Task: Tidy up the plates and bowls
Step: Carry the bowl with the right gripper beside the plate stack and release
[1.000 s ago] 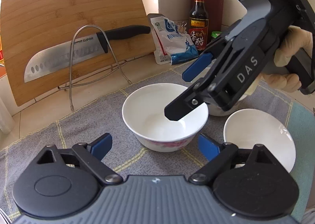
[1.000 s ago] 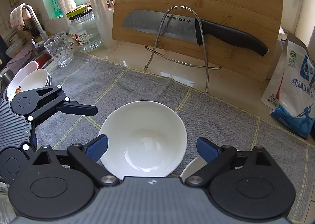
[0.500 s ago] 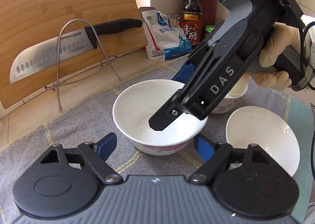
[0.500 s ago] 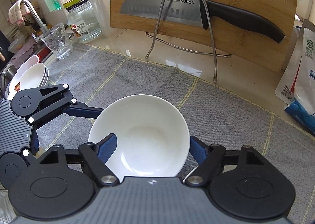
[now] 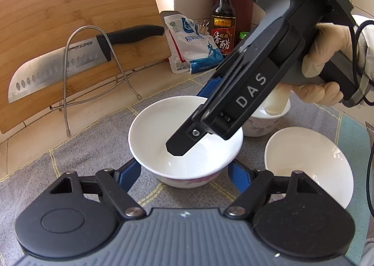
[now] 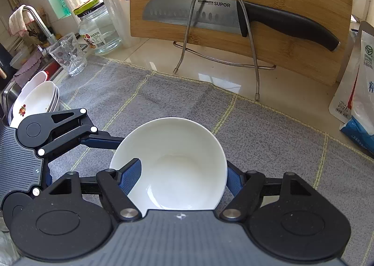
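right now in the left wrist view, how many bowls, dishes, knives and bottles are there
bowls: 2, the centre bowl and the flowered bowl
shallow dish: 1
knife: 1
bottle: 1
total: 5

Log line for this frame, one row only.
phase: grasping | left gripper: jaws just closing around white bowl, contact unclear | right gripper: same bowl, jaws just closing, contact unclear | bowl: on grey mat
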Motion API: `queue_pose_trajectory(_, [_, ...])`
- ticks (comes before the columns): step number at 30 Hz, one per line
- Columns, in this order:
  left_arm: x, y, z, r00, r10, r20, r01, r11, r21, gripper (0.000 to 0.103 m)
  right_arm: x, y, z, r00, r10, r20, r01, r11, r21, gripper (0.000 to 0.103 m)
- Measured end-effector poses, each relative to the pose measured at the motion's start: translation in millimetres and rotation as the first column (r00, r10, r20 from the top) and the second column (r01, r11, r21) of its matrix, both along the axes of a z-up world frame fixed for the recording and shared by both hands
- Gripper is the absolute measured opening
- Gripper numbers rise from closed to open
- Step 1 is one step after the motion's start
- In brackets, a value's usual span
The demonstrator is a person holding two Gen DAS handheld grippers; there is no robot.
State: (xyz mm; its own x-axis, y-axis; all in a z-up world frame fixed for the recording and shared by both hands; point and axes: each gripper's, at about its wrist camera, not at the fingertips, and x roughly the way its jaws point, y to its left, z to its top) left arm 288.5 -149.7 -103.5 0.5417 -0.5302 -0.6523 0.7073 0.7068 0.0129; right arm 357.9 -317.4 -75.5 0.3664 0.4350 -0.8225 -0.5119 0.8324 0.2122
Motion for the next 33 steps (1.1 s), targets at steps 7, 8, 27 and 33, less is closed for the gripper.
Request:
queue_pose_trajectory(7, [-8.6,10.7,11.9,1.000,0.024,0.012,-0.024,1.000,-0.005,0.081,-7.3,7.6,11.5,1.000,0.012,0.018,-0.013,1.000,0.013,0.080])
queue_pose_trajectory(8, [-10.9,13.1,13.9,1.000,0.028,0.014,-0.028,1.000,-0.004,0.081,-9.1,9.5,13.1,1.000,0.017,0.021,-0.018,1.000,0.014,0.080])
queue_pose_trajectory(27, [-77.3,69.2,34.4,0.995,0.104,-0.003,-0.104,0.995,0.000,0.081,-67.4,69.7,26.8,0.994,0.108,0.025,-0.109,0.993,0.049,0.080])
queue_pose_trajectory(33, [-97.5,87.0,29.9,0.995,0.098,-0.022,-0.097,0.995,0.017,0.081,-90.0,88.7,22.8,0.993,0.114,0.006,-0.114,0.992,0.057,0.080])
